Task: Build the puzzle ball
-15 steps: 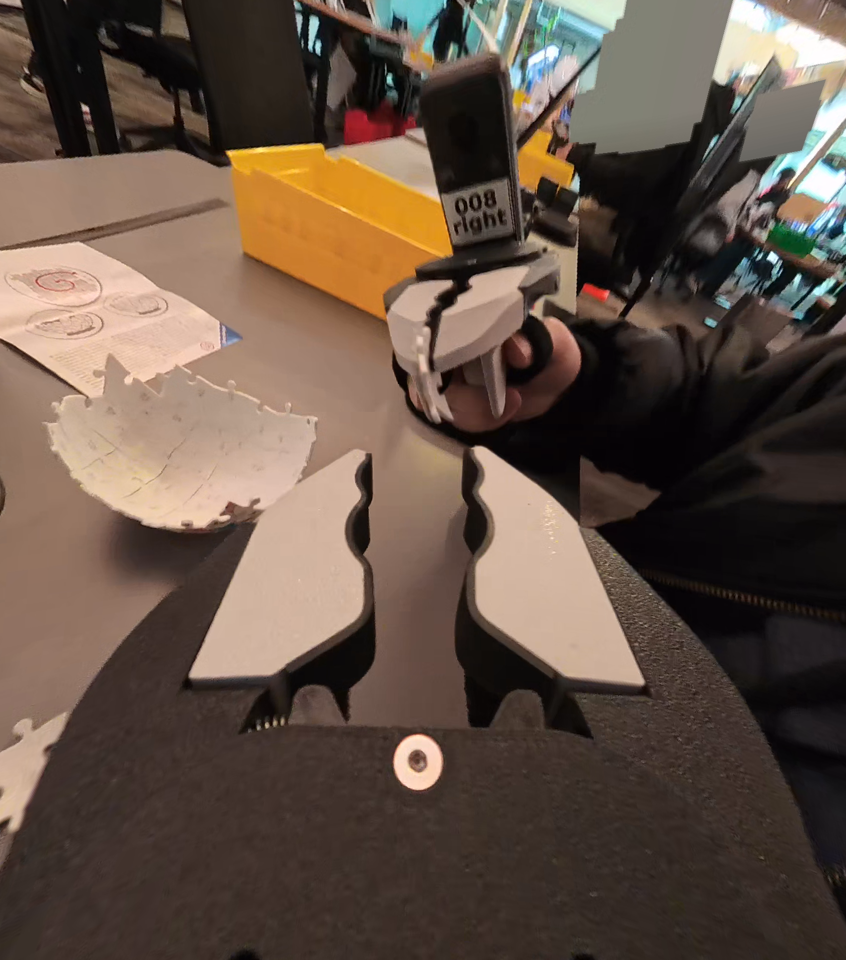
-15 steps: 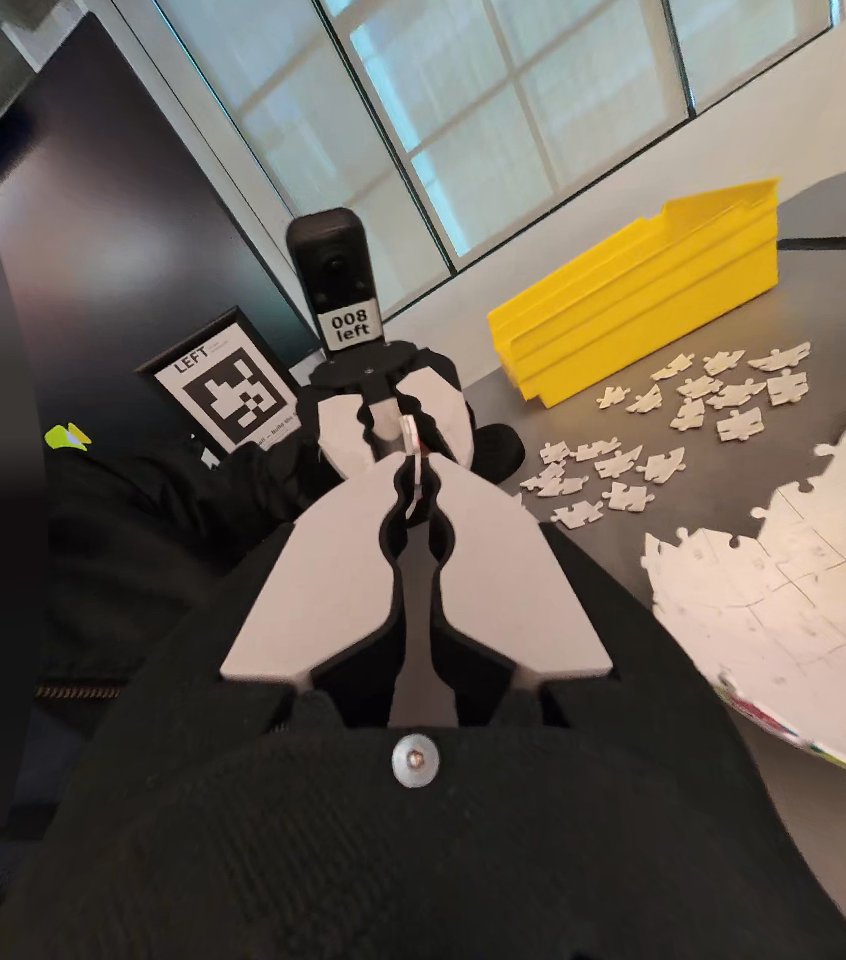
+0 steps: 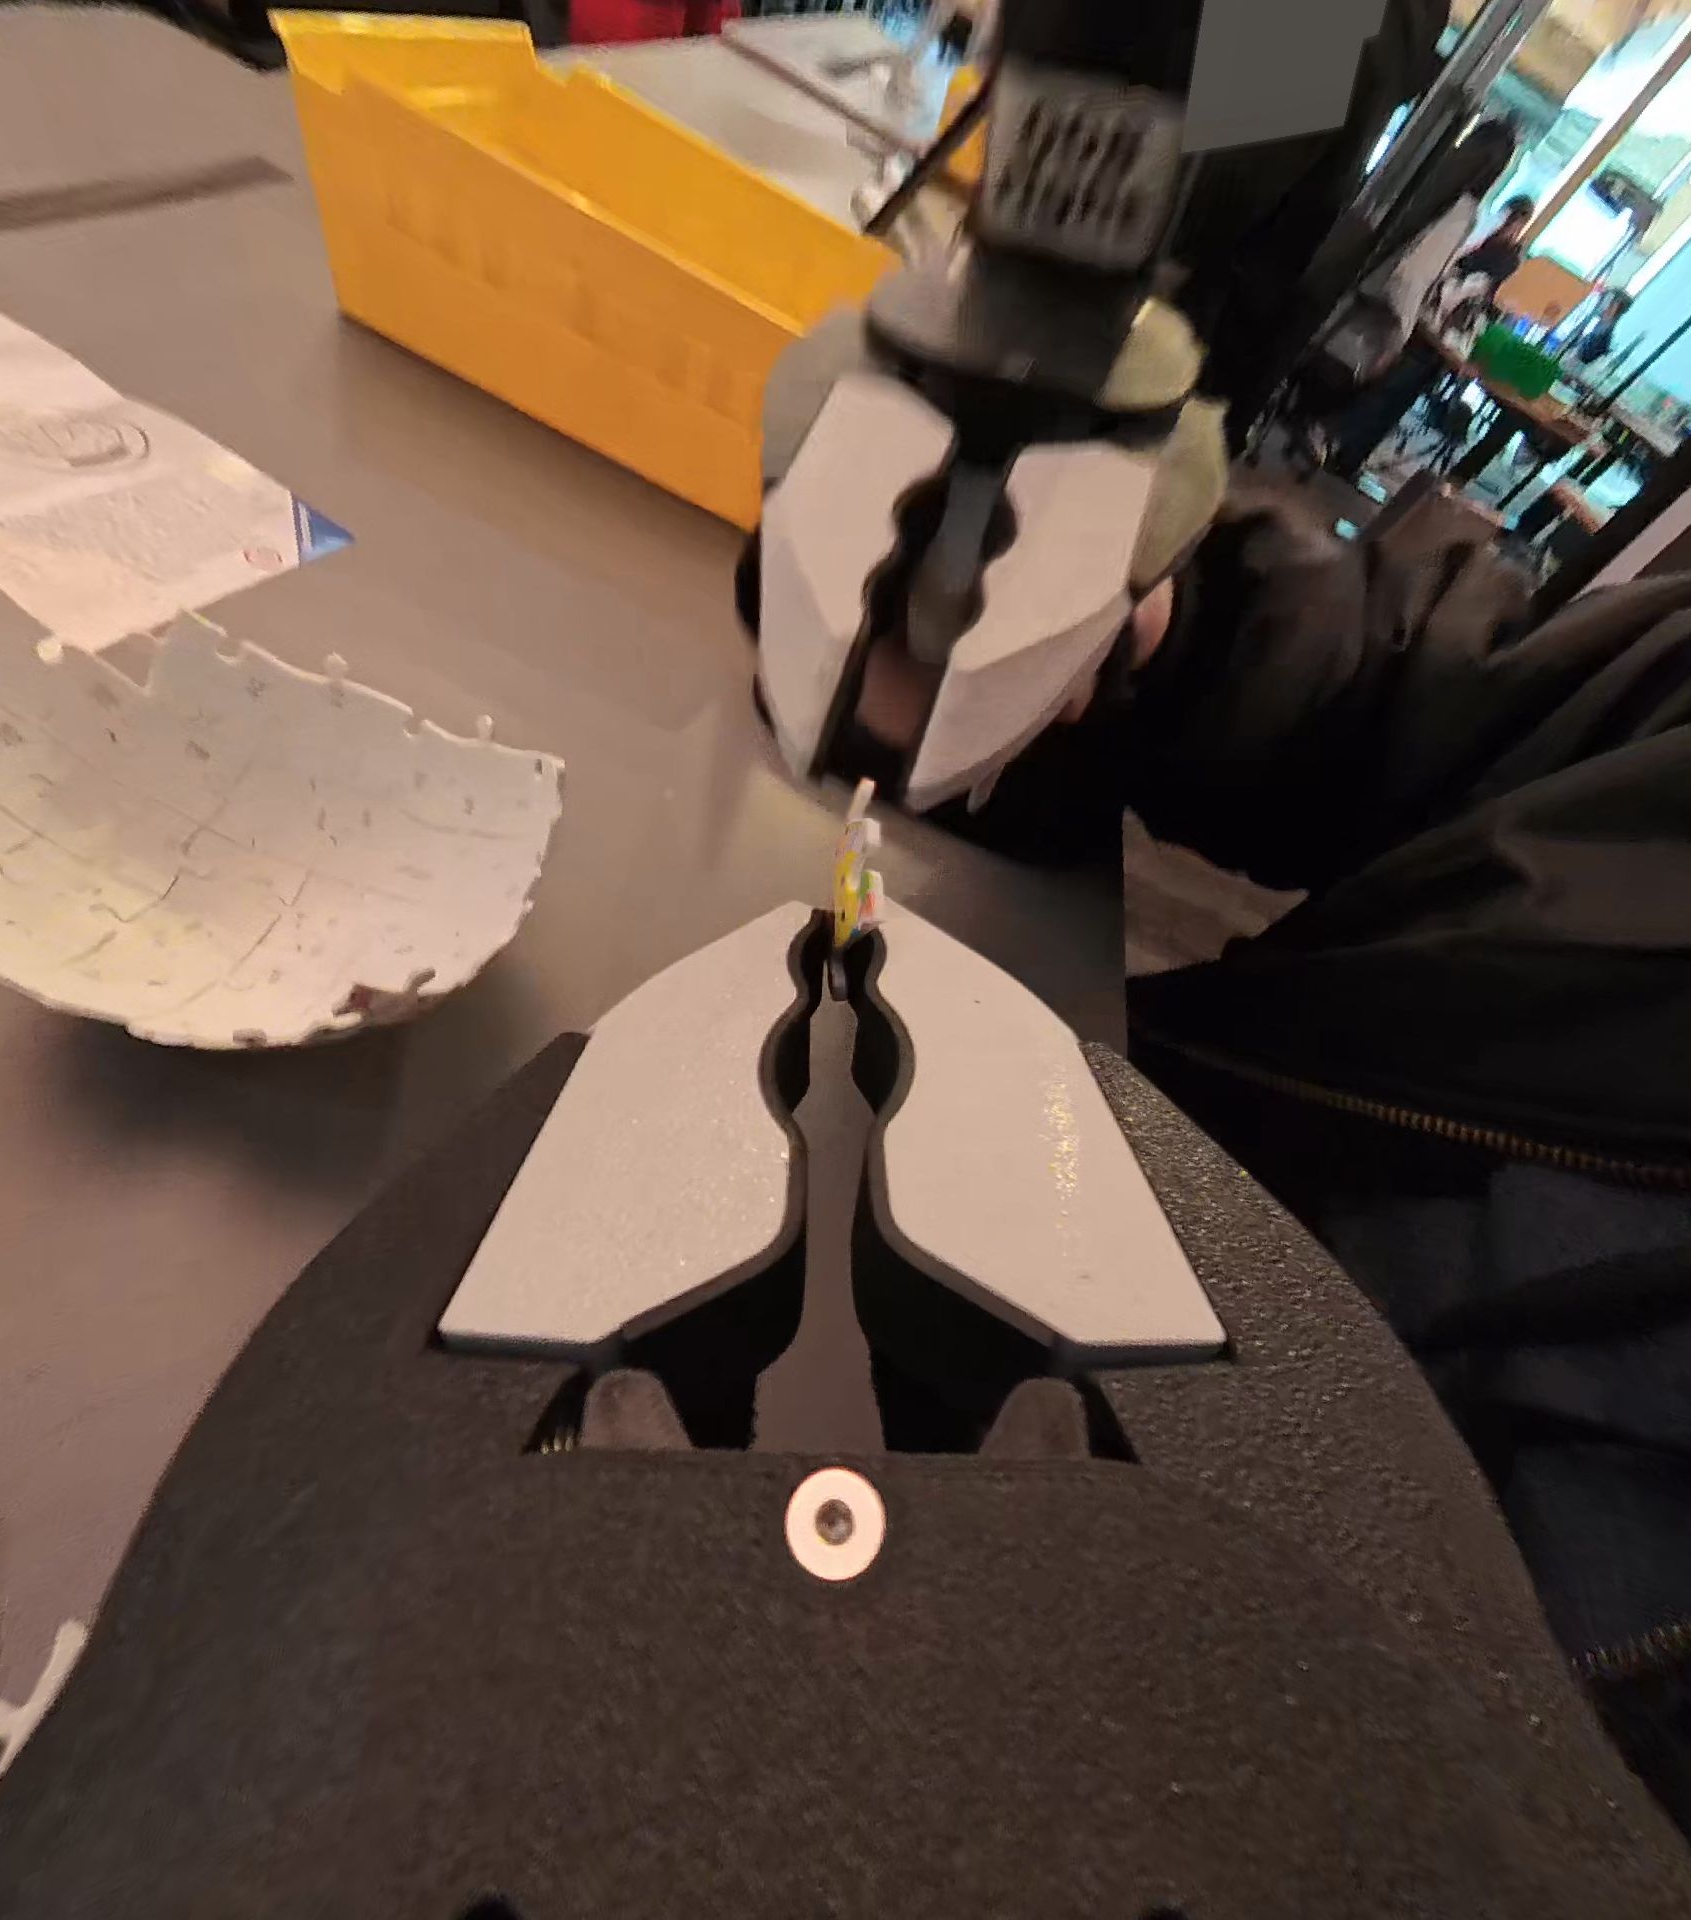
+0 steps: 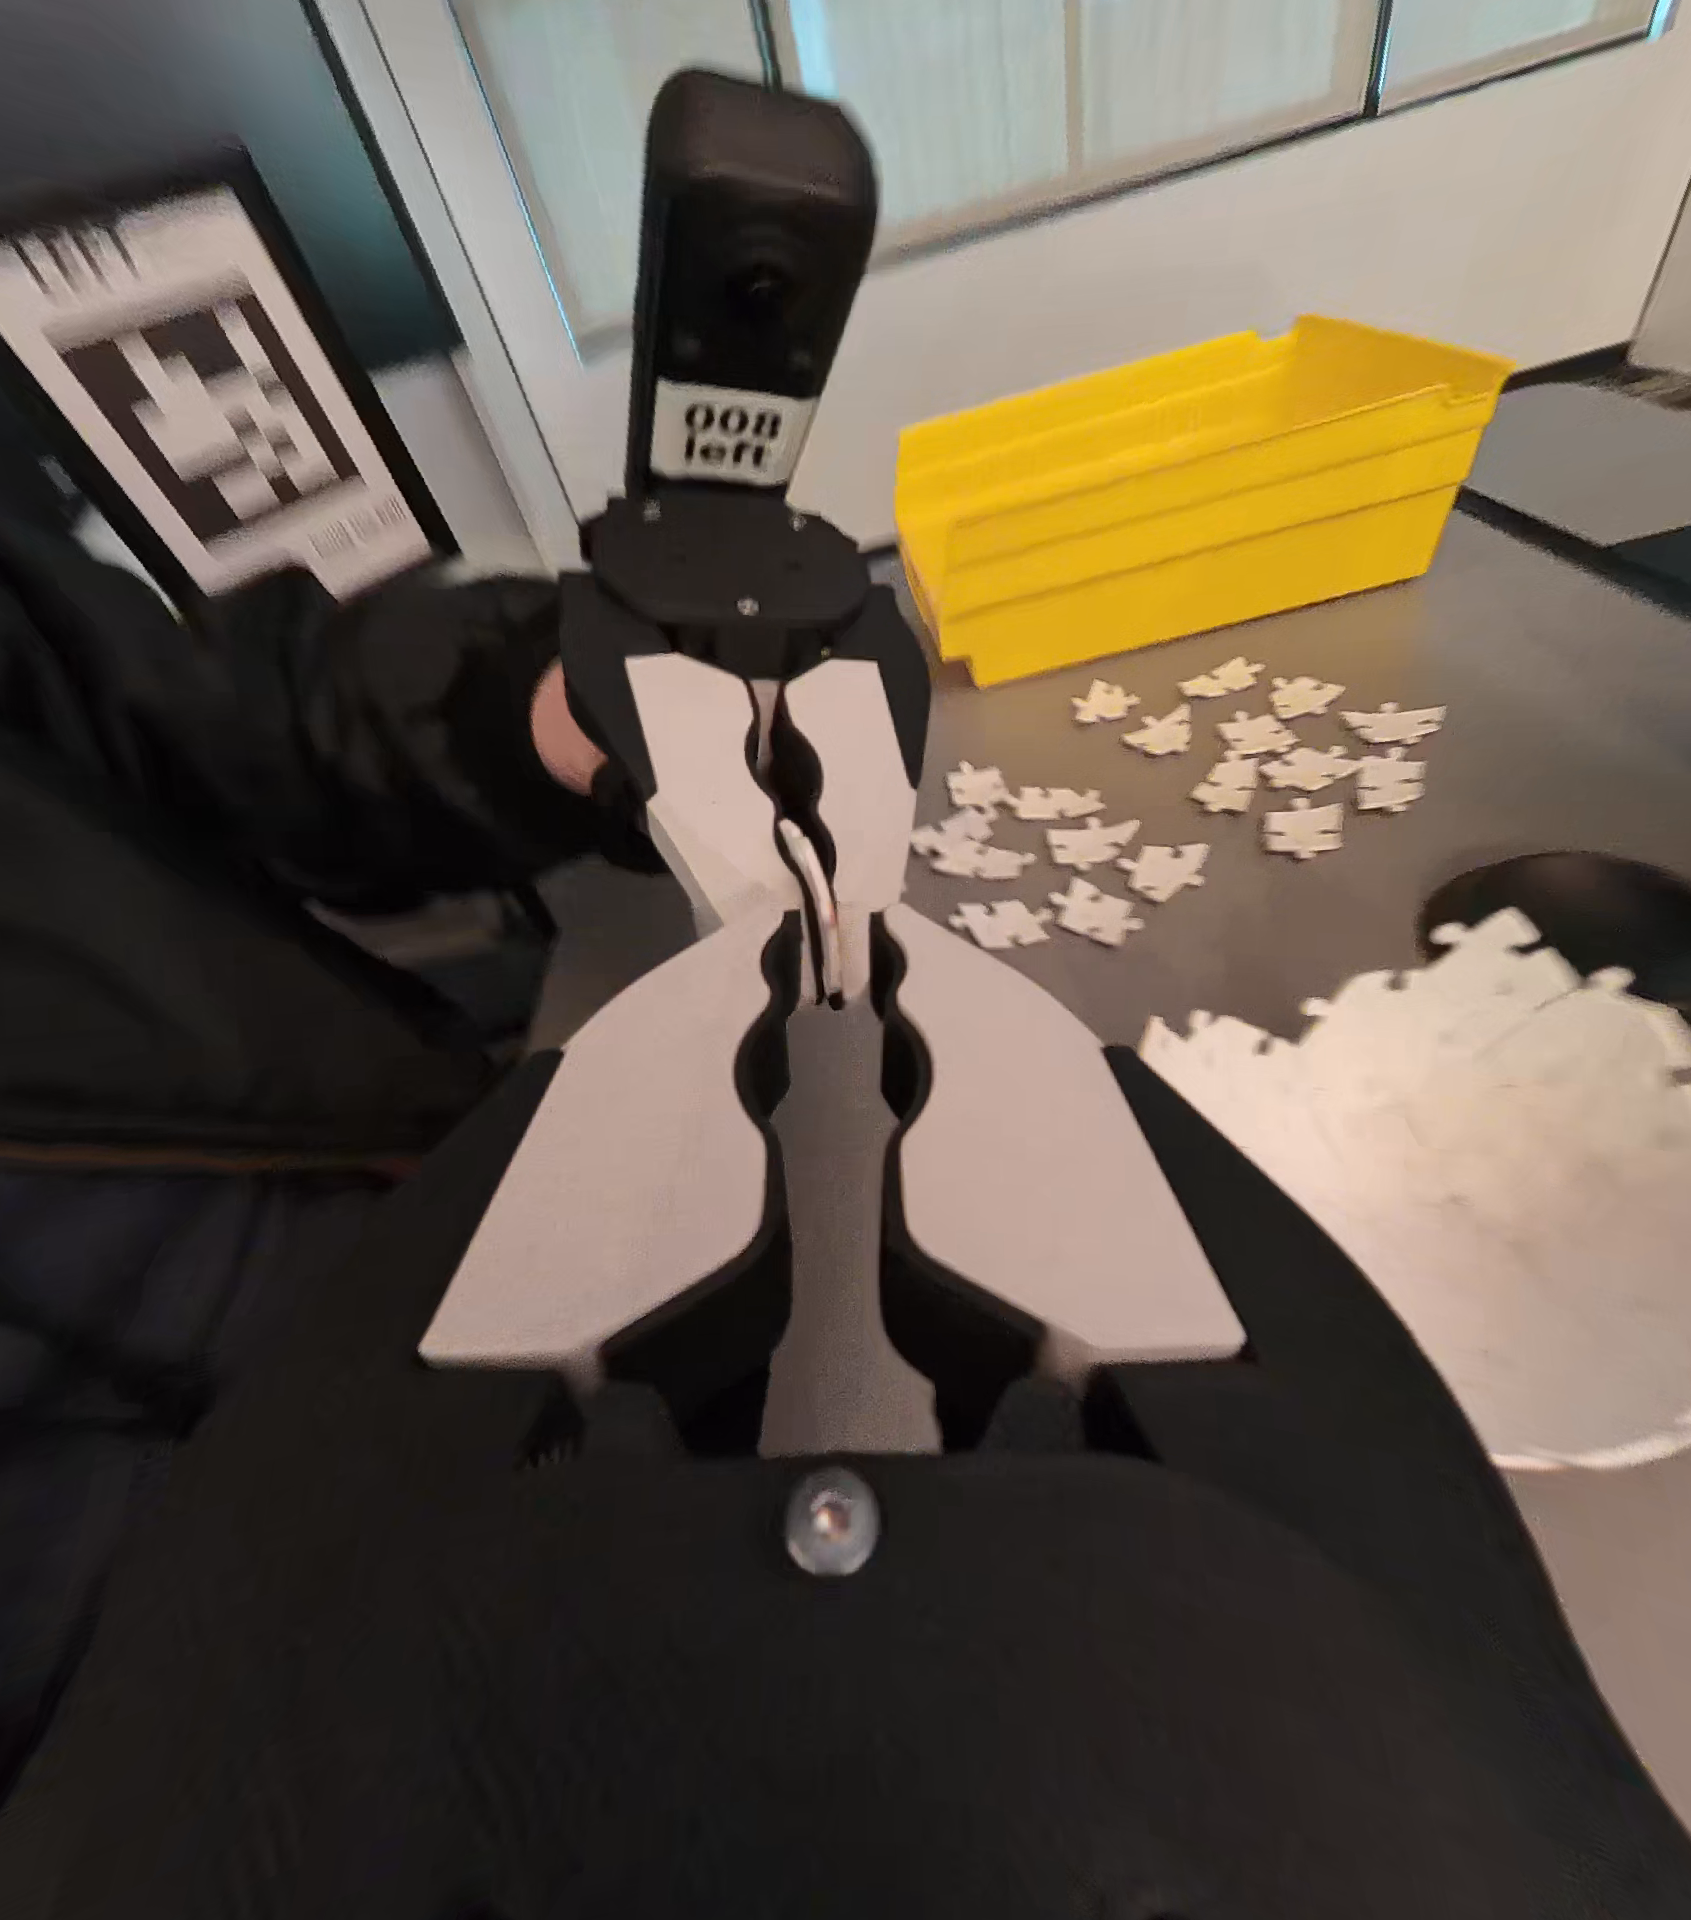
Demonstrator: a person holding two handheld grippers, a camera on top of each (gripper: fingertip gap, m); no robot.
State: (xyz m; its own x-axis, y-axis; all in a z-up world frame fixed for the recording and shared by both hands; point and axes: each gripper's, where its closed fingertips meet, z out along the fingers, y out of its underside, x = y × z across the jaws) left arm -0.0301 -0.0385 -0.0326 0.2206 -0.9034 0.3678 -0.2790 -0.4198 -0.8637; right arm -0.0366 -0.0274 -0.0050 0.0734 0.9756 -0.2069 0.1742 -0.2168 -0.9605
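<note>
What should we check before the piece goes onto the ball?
1. Left gripper pinching the puzzle piece: ok.
2. Right gripper has let go of it: cannot tell.
3. Half-built puzzle ball resting open side up on the table: ok.
4. Ball's rim free of both grippers: ok.
5. Piece fits a gap in the rim: cannot tell.
6. Loose pieces nearby for later: ok.

Daylight from the windows [image 4: 1080, 94] behind; bright glare at top right in left wrist view. Motion blur smears the other gripper and half-built ball [image 4: 1506, 1184]. Wide-angle bending at edges; bkgd out of focus.
</note>
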